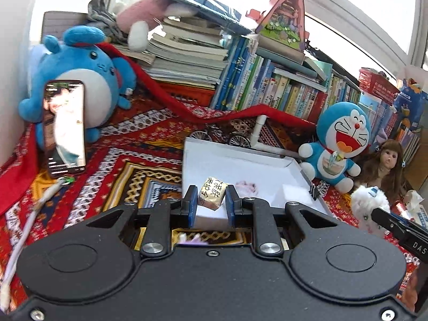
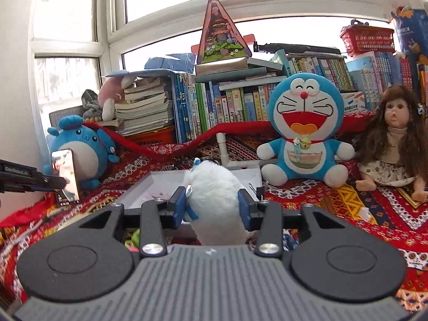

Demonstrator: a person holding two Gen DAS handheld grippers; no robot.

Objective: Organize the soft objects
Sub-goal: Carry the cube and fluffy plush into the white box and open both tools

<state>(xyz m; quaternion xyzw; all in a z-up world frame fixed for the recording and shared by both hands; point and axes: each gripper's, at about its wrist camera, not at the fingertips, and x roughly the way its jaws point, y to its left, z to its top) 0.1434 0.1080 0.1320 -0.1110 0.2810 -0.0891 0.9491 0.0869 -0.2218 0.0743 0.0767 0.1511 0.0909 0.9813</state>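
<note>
My left gripper [image 1: 211, 200] is shut on a small pale tissue pack [image 1: 211, 193] with black characters, held over the near edge of a white open box [image 1: 240, 160]. A small pink soft item [image 1: 247, 186] lies inside the box. My right gripper [image 2: 212, 204] is shut on a white fluffy plush [image 2: 214, 187] with blue trim, held in front of the same box [image 2: 149, 187]. That plush and the right gripper also show at the right edge of the left wrist view [image 1: 369, 208].
A blue round plush [image 1: 80, 80] with a phone [image 1: 65, 125] leaning on it sits left. A Doraemon plush [image 2: 305, 131] and a doll [image 2: 396, 139] sit right. Stacked and shelved books [image 2: 214, 101] line the back. A patterned red cloth [image 2: 347, 203] covers the surface.
</note>
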